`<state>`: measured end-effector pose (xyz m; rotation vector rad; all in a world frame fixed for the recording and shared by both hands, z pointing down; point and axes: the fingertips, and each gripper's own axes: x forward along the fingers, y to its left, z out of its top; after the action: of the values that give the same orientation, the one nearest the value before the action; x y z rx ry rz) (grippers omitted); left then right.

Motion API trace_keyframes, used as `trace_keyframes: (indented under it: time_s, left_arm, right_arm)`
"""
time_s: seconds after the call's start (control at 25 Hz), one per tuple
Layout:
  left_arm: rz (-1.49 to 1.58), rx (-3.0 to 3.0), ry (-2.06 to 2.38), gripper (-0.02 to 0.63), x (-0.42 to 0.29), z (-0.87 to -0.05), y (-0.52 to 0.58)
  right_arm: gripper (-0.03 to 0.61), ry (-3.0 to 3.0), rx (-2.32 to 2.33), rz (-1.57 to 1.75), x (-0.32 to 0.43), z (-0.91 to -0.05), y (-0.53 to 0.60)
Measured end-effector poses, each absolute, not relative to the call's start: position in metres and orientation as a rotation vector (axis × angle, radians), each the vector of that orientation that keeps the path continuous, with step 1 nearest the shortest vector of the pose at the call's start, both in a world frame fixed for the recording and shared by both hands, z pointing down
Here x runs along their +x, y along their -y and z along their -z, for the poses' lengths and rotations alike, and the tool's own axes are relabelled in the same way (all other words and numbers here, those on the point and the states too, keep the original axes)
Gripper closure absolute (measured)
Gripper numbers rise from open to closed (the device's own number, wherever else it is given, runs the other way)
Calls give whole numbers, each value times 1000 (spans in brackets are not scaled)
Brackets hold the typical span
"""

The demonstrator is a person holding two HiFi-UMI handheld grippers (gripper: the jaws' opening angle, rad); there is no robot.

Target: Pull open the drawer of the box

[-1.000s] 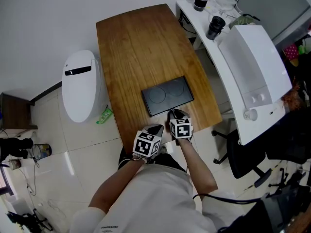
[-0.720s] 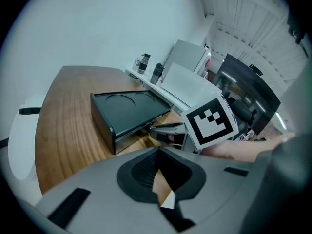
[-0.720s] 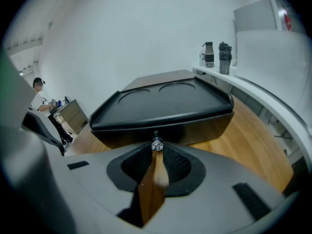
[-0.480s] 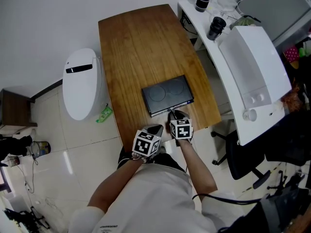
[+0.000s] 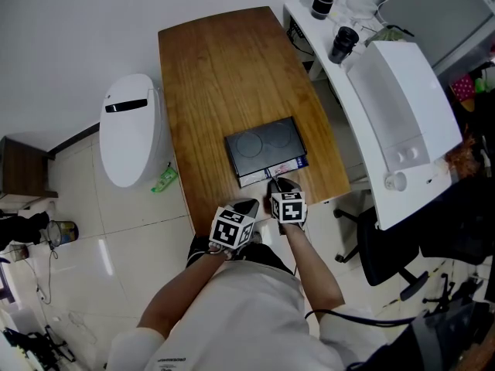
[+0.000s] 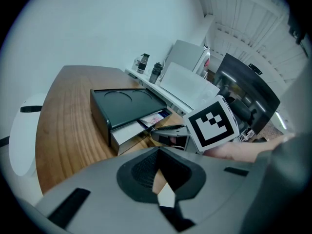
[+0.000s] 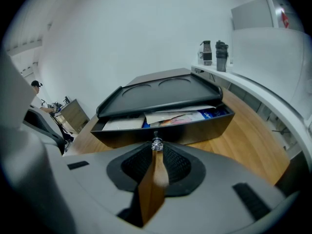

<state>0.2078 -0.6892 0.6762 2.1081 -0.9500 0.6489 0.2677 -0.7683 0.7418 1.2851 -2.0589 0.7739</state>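
Note:
A flat black box (image 5: 261, 145) lies on the wooden table (image 5: 224, 68) near its front edge. Its drawer (image 5: 274, 169) stands partly out, with papers (image 7: 179, 116) showing inside. My right gripper (image 5: 272, 182) is shut on the small shiny knob (image 7: 156, 144) at the middle of the drawer front (image 7: 195, 129). The left gripper (image 5: 250, 205) hovers just left of it at the table's edge, shut and holding nothing. In the left gripper view the box (image 6: 127, 101) and the right gripper (image 6: 155, 129) at the drawer (image 6: 127, 132) both show.
A white rounded appliance (image 5: 130, 130) stands on the floor left of the table. At right, a white desk (image 5: 363, 91) carries two black bottles (image 5: 343, 43) and a large white device (image 5: 406, 110). A green packet (image 5: 163, 182) lies on the floor; a dark chair (image 5: 387, 253) is at the right.
The drawer has slid out of the box toward me, uncovering the papers inside. My right gripper stays shut on the knob. The left gripper has hardly moved.

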Motion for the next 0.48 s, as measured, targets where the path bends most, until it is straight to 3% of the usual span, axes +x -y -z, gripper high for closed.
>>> trace_keyframes:
  time_s: [0.48]
  left_arm:
    - [-645, 2108, 954, 614, 216, -676, 673]
  right_arm:
    - [520, 2058, 1273, -769, 276, -744, 749]
